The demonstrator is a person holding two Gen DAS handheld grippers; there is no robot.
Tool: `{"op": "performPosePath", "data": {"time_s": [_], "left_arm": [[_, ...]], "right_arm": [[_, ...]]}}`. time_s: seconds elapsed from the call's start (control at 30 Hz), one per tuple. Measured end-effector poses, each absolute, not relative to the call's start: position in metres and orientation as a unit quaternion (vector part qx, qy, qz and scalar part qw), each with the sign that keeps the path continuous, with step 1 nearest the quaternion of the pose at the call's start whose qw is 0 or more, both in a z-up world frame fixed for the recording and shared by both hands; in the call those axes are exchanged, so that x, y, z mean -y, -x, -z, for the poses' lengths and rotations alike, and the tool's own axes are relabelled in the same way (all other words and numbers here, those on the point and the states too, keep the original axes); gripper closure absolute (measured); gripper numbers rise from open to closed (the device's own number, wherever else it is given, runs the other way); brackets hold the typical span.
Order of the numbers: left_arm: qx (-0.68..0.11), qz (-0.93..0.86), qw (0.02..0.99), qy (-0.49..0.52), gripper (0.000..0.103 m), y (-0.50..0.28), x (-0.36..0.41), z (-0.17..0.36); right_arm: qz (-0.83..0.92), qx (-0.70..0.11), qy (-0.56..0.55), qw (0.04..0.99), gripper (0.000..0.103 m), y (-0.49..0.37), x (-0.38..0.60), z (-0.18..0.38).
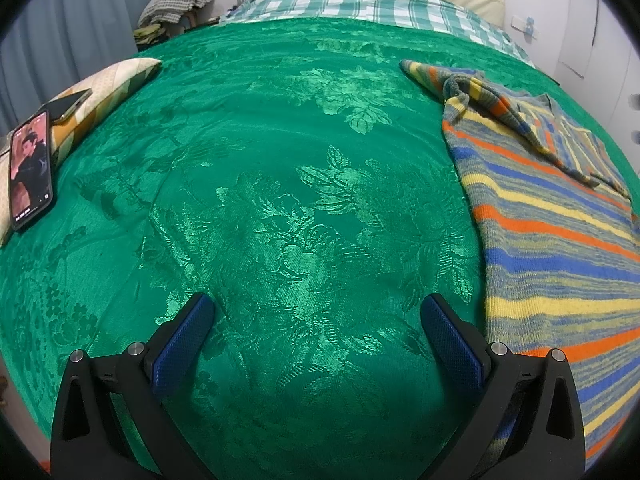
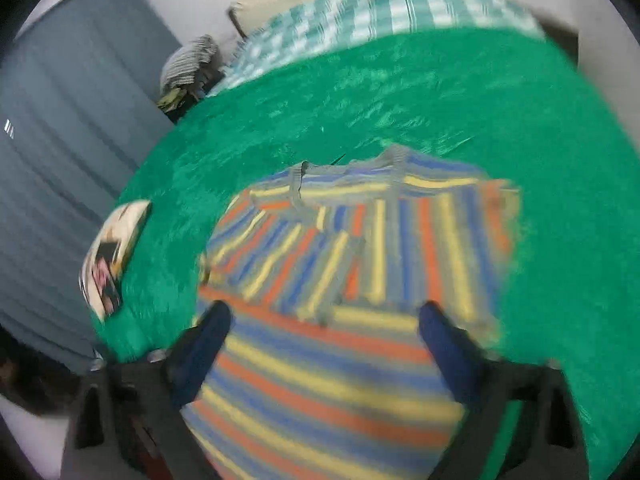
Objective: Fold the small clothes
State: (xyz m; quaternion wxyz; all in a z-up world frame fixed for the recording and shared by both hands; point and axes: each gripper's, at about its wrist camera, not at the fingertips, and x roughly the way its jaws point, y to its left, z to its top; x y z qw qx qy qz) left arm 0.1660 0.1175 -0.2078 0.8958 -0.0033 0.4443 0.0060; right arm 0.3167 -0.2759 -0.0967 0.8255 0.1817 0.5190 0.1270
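So the striped knit sweater point(image 1: 552, 240) lies flat toward the bed's point(image 1: 280, 200) right edge; left gripper point(image 1: 318, 312) hangs released over bare green bedspread, right gripper point(image 2: 324, 320) spread above the sweater, grasping nothing.

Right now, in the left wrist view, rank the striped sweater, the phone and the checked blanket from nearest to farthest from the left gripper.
From the left gripper:
1. Striped sweater, just beside the right-hand finger.
2. Phone, on a pillow at the bed's left edge.
3. Checked blanket, at the far end of the bed.
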Motion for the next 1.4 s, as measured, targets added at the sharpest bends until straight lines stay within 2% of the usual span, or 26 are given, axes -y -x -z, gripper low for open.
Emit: {"op": "performPosePath", "data": {"time_s": [0.03, 0.07, 0.17, 0.3, 0.33, 0.43, 0.5, 0.6, 0.63, 0.67, 0.73, 0.87, 0.97, 1.03, 1.07, 1.13, 1.2, 1.27, 1.33, 1.4], "left_arm": [[-0.444, -0.006, 0.896, 0.003, 0.000, -0.166, -0.118, 0.208], [-0.444, -0.006, 0.896, 0.003, 0.000, -0.166, -0.118, 0.208], [-0.446, -0.004, 0.895, 0.003, 0.000, -0.166, -0.119, 0.208], [-0.448, 0.000, 0.894, 0.002, 0.000, -0.168, -0.119, 0.208], [-0.449, 0.001, 0.894, 0.002, 0.000, -0.168, -0.119, 0.208], [-0.449, 0.001, 0.893, 0.001, 0.000, -0.169, -0.119, 0.208], [-0.449, 0.001, 0.893, 0.001, 0.000, -0.169, -0.119, 0.208], [-0.449, 0.001, 0.894, 0.000, 0.000, -0.169, -0.119, 0.208], [-0.449, 0.000, 0.894, -0.001, 0.000, -0.169, -0.119, 0.208], [-0.448, 0.000, 0.894, -0.001, 0.000, -0.169, -0.118, 0.208], [-0.446, 0.000, 0.895, -0.001, 0.000, -0.168, -0.118, 0.208], [-0.444, -0.002, 0.896, -0.002, 0.000, -0.167, -0.117, 0.209], [-0.444, -0.002, 0.896, -0.003, 0.000, -0.167, -0.117, 0.209], [-0.445, -0.002, 0.896, -0.001, 0.000, -0.166, -0.117, 0.209], [-0.447, 0.000, 0.895, 0.001, 0.000, -0.166, -0.118, 0.208], [-0.467, 0.011, 0.884, 0.010, 0.001, -0.170, -0.121, 0.199], [-0.464, 0.037, 0.884, 0.048, 0.002, -0.175, -0.127, 0.182], [-0.431, 0.068, 0.895, 0.089, 0.001, -0.189, -0.126, 0.157], [-0.419, 0.088, 0.899, 0.090, 0.001, -0.217, -0.111, 0.141], [-0.438, 0.121, 0.889, 0.061, 0.001, -0.254, -0.083, 0.139]], "right_arm": [[-0.122, -0.534, -0.208, 0.810, 0.049, -0.336, 0.277, 0.114], [-0.111, -0.545, -0.228, 0.799, 0.052, -0.350, 0.278, 0.129], [-0.090, -0.558, -0.279, 0.777, 0.052, -0.376, 0.279, 0.165], [-0.089, -0.570, -0.264, 0.773, 0.055, -0.388, 0.264, 0.183], [-0.092, -0.572, -0.257, 0.773, 0.063, -0.390, 0.259, 0.186], [-0.065, -0.565, -0.190, 0.800, 0.099, -0.389, 0.241, 0.180], [-0.065, -0.521, -0.164, 0.835, 0.099, -0.380, 0.235, 0.157], [-0.042, -0.509, -0.078, 0.856, 0.097, -0.380, 0.223, 0.150], [-0.042, -0.527, -0.064, 0.846, 0.093, -0.383, 0.220, 0.157], [-0.037, -0.552, -0.053, 0.831, 0.081, -0.385, 0.219, 0.168], [-0.024, -0.554, -0.053, 0.830, 0.075, -0.380, 0.224, 0.173], [-0.084, -0.495, -0.130, 0.855, 0.075, -0.355, 0.225, 0.146], [-0.177, -0.522, -0.187, 0.813, 0.075, -0.346, 0.214, 0.158], [-0.138, -0.571, -0.149, 0.795, 0.075, -0.344, 0.211, 0.180], [-0.122, -0.583, -0.135, 0.792, 0.082, -0.341, 0.214, 0.189], [-0.118, -0.563, -0.133, 0.807, 0.085, -0.336, 0.217, 0.179], [-0.125, -0.537, -0.124, 0.825, 0.083, -0.329, 0.216, 0.161], [-0.136, -0.527, -0.107, 0.832, 0.078, -0.329, 0.213, 0.153], [-0.129, -0.533, -0.087, 0.832, 0.073, -0.334, 0.207, 0.156], [-0.120, -0.541, -0.087, 0.828, 0.073, -0.339, 0.201, 0.164]]}}
